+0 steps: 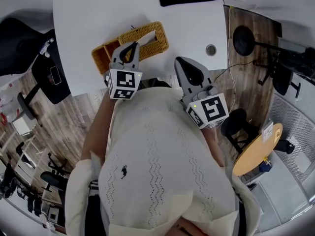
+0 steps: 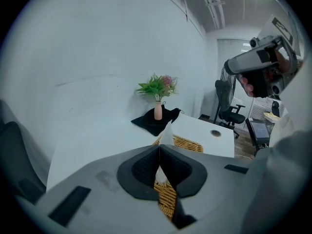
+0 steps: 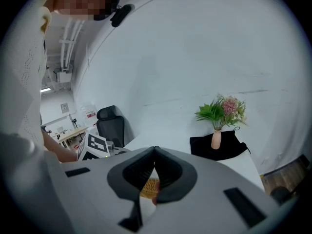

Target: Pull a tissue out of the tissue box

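- Wicker tissue box (image 1: 152,47) lying on the white desk (image 1: 88,23), near the front edge, long side skewed to that edge.
- Tissue (image 1: 146,37) poking up from the box's top slot; a white peak in the left gripper view (image 2: 167,130).
- Left tool (image 1: 132,45) right over the box, tips at the near end of the tissue. Jaws together at the tips in its own view (image 2: 158,147), with tissue and wicker (image 2: 187,143) showing directly behind them. Can't tell whether the tissue is actually pinched.
- Right tool (image 1: 179,62) just beside the box on its right, at the desk's front edge, not touching the box. Jaws closed tip to tip (image 3: 155,150), nothing clamped; only a sliver of wicker seen through the gap lower down.
- Both tools held close in front of the person's white knit top (image 1: 157,161).
- Cable grommet (image 1: 210,49) in the desk surface, right of the box.
- Black cloth (image 2: 153,121) at the far end of the desk, carrying a pink vase (image 2: 158,111) with greenery and pink flowers; the same vase (image 3: 216,139) shows in the right gripper view.
- Black office chair (image 1: 47,77) left of the desk, on wood flooring.
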